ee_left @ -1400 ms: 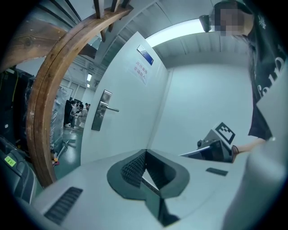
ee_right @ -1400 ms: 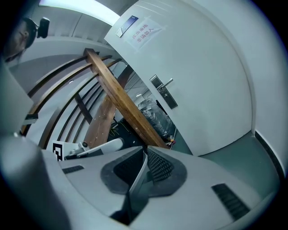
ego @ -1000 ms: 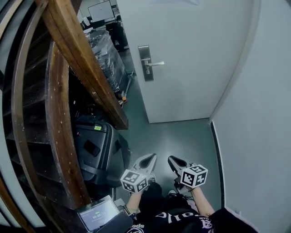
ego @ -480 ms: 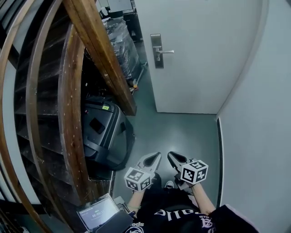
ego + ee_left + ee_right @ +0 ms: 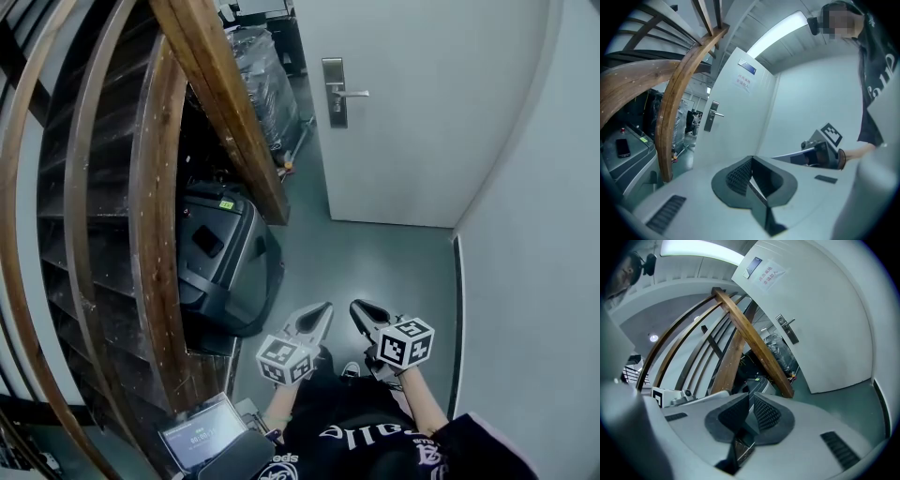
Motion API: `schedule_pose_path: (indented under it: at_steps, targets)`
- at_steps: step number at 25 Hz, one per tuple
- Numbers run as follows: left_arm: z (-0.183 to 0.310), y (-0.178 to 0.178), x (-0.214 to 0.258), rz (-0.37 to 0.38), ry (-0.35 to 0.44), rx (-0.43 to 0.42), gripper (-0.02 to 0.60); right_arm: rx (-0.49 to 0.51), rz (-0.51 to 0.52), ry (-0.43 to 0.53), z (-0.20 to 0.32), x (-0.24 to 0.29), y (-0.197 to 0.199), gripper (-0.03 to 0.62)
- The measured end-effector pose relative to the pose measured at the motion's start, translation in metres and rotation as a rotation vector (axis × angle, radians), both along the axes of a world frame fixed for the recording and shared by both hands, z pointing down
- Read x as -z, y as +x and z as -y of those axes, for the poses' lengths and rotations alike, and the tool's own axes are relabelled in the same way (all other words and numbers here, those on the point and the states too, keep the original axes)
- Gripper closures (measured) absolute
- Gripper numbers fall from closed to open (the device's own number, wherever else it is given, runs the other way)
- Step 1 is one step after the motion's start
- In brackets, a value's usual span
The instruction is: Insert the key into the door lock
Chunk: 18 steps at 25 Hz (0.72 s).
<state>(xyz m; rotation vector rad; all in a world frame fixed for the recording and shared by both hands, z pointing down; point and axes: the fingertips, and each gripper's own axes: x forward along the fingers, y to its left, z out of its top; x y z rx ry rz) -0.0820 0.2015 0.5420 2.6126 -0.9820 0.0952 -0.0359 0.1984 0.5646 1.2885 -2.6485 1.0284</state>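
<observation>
The white door's metal lock plate (image 5: 334, 94) with its lever handle (image 5: 356, 94) is far ahead at the top of the head view. It also shows as the lock plate (image 5: 711, 117) and lock plate (image 5: 787, 330). Both grippers hang low by the person's body, well short of the door. My left gripper (image 5: 322, 312) (image 5: 751, 159) is shut, with nothing seen between its pads. My right gripper (image 5: 359, 309) (image 5: 750, 397) is shut on a thin flat metal piece, seemingly the key (image 5: 743, 448), mostly hidden between the pads.
A slanting wooden stair beam (image 5: 225, 112) and curved rails fill the left. Under them stand a black machine (image 5: 220, 258) and wrapped goods (image 5: 262, 75). A small screen (image 5: 202, 436) is at the bottom left. A grey wall (image 5: 544, 234) closes the right side.
The head view has shifted: the door lock sits further right and higher in the picture, and more stair rail shows. Both grippers stay shut and low, side by side.
</observation>
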Motion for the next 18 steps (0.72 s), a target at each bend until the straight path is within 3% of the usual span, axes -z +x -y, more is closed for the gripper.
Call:
schedule_pose_path:
  at_steps: [18]
  targets:
    - [-0.0024, 0.0060, 0.0014, 0.005, 0.016, -0.016, 0.575, -0.009, -0.008, 0.021, -0.0082, 0.0041, 0.0047, 0.553]
